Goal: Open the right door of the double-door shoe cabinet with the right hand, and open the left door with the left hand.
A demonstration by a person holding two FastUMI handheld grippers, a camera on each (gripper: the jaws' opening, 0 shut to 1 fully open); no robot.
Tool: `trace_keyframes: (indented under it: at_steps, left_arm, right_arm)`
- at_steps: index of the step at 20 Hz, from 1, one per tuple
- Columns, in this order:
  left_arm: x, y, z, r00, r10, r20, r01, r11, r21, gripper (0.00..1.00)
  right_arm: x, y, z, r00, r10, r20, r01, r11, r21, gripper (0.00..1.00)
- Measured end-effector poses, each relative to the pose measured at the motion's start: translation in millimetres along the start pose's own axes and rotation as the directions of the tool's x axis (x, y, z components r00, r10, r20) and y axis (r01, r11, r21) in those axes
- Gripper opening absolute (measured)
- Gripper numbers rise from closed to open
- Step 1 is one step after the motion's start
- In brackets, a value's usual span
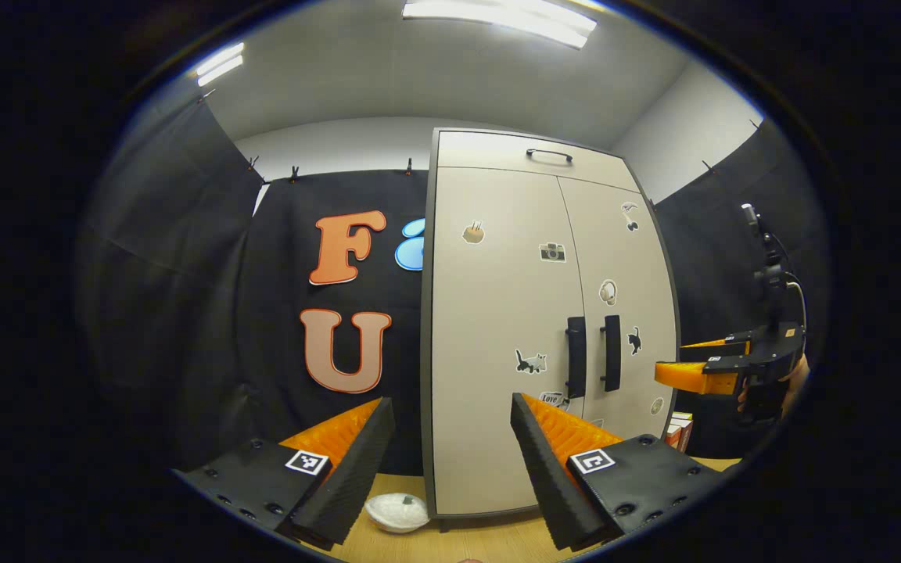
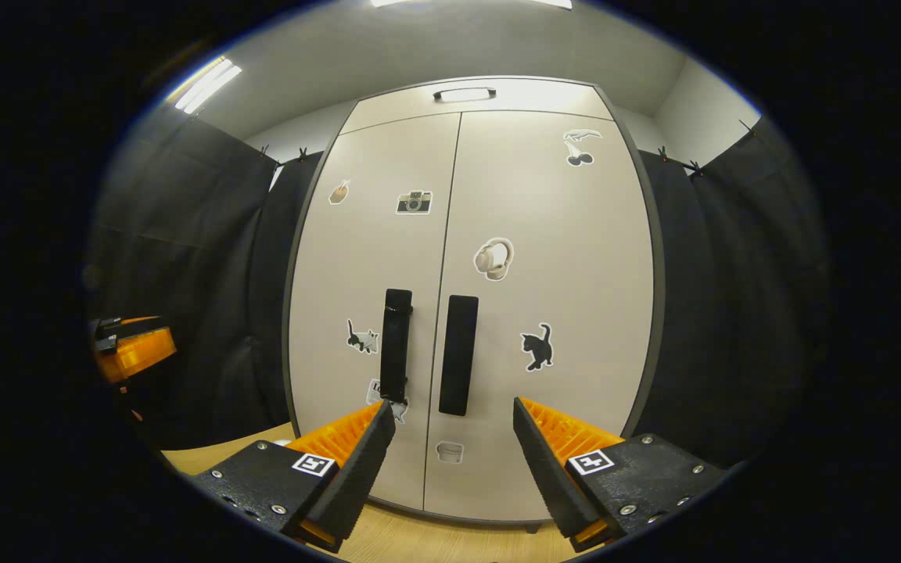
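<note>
Looking through the right gripper view, I see the shoe cabinet (image 2: 466, 313) standing straight ahead on the wooden floor (image 2: 388, 539), both doors closed; my right gripper (image 2: 450, 426) hangs just in front of the right door handle (image 2: 458, 354), fingers wide apart, holding nothing; the left door handle (image 2: 396, 344) sits beside it; in the left gripper view my left gripper (image 1: 450, 426) is spread too, near the cabinet's left side; a small white bowl (image 1: 396, 511) rests on the floor by it.

A recording booth: black cloth walls (image 1: 184, 258), strip lights (image 1: 497, 19).
</note>
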State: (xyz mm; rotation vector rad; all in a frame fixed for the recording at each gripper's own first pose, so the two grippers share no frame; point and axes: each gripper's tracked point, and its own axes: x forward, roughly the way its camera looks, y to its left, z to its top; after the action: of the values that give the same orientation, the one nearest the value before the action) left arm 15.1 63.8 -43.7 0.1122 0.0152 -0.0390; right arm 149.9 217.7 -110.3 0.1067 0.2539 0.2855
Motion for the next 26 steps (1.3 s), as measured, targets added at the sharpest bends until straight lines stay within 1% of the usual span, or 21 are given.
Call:
trace_keyframes:
  at_steps: [2,3,4,5,6,8,9,11,15,18,21,23,25,26]
  left_arm:
    - [-3.4,16.6,-1.8,1.000,0.022,-0.003,-0.022,1.000,0.014,0.96]
    - [-5.3,25.1,-3.4,0.999,0.032,-0.007,-0.032,0.999,0.016,0.95]
    - [-7.5,33.2,-6.0,0.999,0.039,-0.015,-0.038,0.999,0.012,0.96]
    - [-9.7,40.7,-8.8,0.999,0.043,-0.025,-0.043,0.999,0.000,0.95]
    - [-11.5,47.6,-11.7,0.998,0.048,-0.034,-0.048,0.999,-0.011,0.96]
    - [-14.0,64.5,-17.4,0.997,0.070,-0.045,-0.070,0.997,-0.014,0.95]
    - [-16.2,71.8,-19.4,0.996,0.080,-0.050,-0.081,0.997,-0.015,0.96]
    - [-18.9,82.5,-22.6,0.994,0.095,-0.056,-0.096,0.995,-0.016,0.96]
    - [-24.4,90.6,-25.4,0.992,0.107,-0.061,-0.108,0.994,-0.007,0.96]
    - [-34.6,99.6,-22.7,0.990,0.131,-0.056,-0.131,0.991,0.005,0.96]
    - [-42.1,110.2,-15.6,0.986,0.162,-0.039,-0.161,0.987,0.017,0.96]
    - [-43.8,109.9,-15.3,0.986,0.163,-0.046,-0.163,0.987,0.007,0.96]
    - [-44.3,111.8,-13.9,0.984,0.169,-0.051,-0.169,0.986,0.007,0.96]
    - [-46.5,112.5,-13.3,0.983,0.175,-0.053,-0.174,0.985,0.014,0.96]
  right_arm:
    - [18.3,4.8,5.2,1.000,-0.016,0.007,0.016,1.000,0.004,0.91]
    - [26.2,6.9,5.3,1.000,-0.023,0.003,0.023,1.000,0.003,0.89]
    - [33.8,7.6,2.7,0.999,-0.031,-0.017,0.031,1.000,0.001,0.88]
    - [40.3,6.8,1.2,0.998,-0.048,-0.028,0.048,0.999,0.003,0.88]
    - [48.0,6.4,1.4,0.998,-0.059,-0.032,0.059,0.998,0.004,0.88]
    - [59.6,4.0,1.1,0.996,-0.082,-0.042,0.082,0.997,0.003,0.88]
    - [65.0,1.0,0.8,0.994,-0.101,-0.042,0.101,0.995,0.007,0.88]
    - [73.5,-3.6,-3.0,0.991,-0.124,-0.055,0.126,0.992,0.028,0.84]
    - [88.8,-14.9,0.7,0.985,-0.166,-0.042,0.169,0.983,0.072,0.83]
    - [94.3,-16.7,-2.3,0.984,-0.171,-0.057,0.176,0.979,0.103,0.83]
    - [101.6,-17.3,-6.4,0.980,-0.185,-0.070,0.191,0.977,0.096,0.83]
    - [105.2,-19.8,-12.2,0.974,-0.209,-0.089,0.217,0.971,0.099,0.83]
    - [110.3,-18.3,-16.1,0.973,-0.210,-0.098,0.220,0.970,0.105,0.83]
    - [113.7,-17.4,-20.2,0.973,-0.205,-0.109,0.217,0.970,0.114,0.75]
